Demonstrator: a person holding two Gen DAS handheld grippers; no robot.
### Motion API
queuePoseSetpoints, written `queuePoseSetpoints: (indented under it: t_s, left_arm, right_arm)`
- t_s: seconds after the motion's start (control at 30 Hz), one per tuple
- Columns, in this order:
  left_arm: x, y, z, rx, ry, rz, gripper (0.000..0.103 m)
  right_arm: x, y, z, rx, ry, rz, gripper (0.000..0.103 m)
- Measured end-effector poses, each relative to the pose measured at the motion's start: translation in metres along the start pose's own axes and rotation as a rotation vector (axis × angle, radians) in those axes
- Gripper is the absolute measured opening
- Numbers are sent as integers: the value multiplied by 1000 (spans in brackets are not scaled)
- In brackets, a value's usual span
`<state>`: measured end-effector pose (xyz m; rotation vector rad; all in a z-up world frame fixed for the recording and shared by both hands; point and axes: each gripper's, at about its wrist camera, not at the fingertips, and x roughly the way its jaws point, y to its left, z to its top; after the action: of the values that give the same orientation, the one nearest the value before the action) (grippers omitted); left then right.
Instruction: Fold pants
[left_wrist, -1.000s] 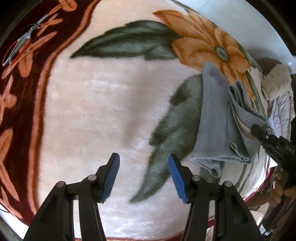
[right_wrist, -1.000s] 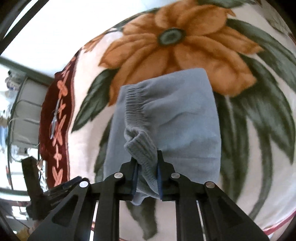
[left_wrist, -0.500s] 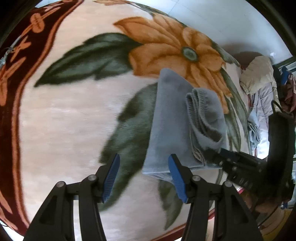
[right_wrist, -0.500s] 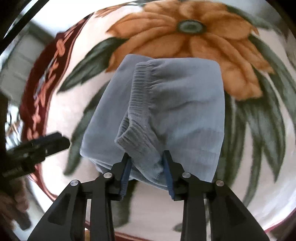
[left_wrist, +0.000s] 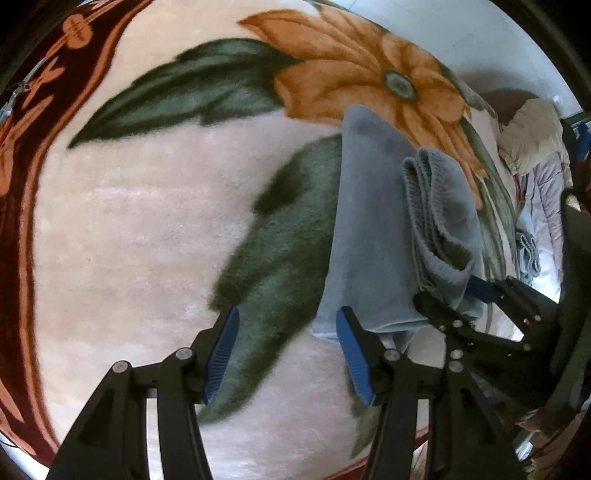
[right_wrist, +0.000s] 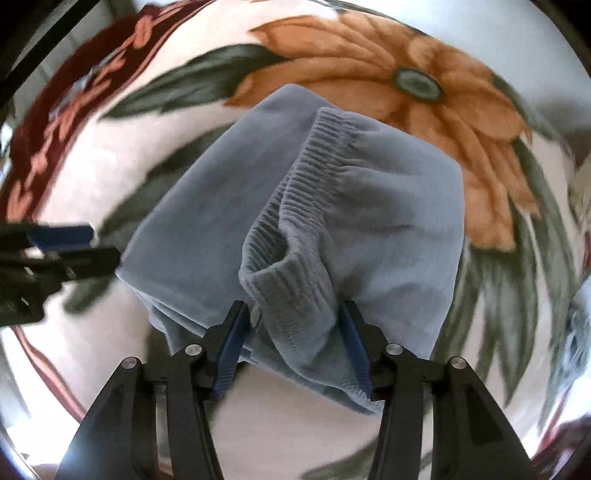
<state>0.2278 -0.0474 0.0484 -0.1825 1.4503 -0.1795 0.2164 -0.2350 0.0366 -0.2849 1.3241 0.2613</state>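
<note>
The grey-blue pants (right_wrist: 369, 206) lie folded in a compact bundle on the flowered blanket (right_wrist: 369, 66), with the ribbed waistband bunched on top. My right gripper (right_wrist: 295, 325) is open, its jaws spread wide on either side of the waistband fold, which rests loosely between them. In the left wrist view the pants (left_wrist: 369, 229) lie at the right, and the right gripper (left_wrist: 454, 299) reaches in at their near edge. My left gripper (left_wrist: 286, 332) is open and empty, hovering over the blanket just left of the pants. It also shows in the right wrist view (right_wrist: 66, 247).
The blanket has an orange flower (left_wrist: 369, 81), green leaves (left_wrist: 273, 251) and a dark red border (left_wrist: 22, 155). A pile of other clothes (left_wrist: 532, 155) lies beyond the blanket's right edge.
My right gripper has opened, from shut on the waistband to jaws wide, and the pants have settled on the blanket. My left gripper has swung closer to the pants, still open.
</note>
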Motion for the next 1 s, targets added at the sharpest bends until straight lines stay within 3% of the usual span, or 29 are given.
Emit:
queuePoseSetpoints:
  t_s: [0.1, 0.17, 0.33, 0.5, 0.6, 0.8, 1.0]
  left_arm:
    - [-1, -1, 0, -2, -2, 0, 58]
    - [-1, -2, -1, 1, -2, 2, 58]
    - [-7, -3, 1, -1, -11, 4, 58]
    - [-15, -1, 7, -15, -33, 1, 57]
    - [-19, 2, 10, -16, -50, 5, 57]
    - [-22, 14, 12, -20, -57, 27, 57]
    - [-31, 20, 20, 2, -63, 44, 57]
  right_arm:
    - [-5, -3, -1, 12, -23, -32, 21]
    - [-20, -13, -1, 64, -64, -14, 14]
    - [-73, -38, 6, 204, -177, 66, 14]
    - [-105, -31, 27, 245, -265, 152, 14]
    - [-85, -6, 40, 210, -237, 160, 14]
    - [3, 38, 43, 107, -55, 175, 15]
    - [-25, 36, 39, 106, -59, 212, 25]
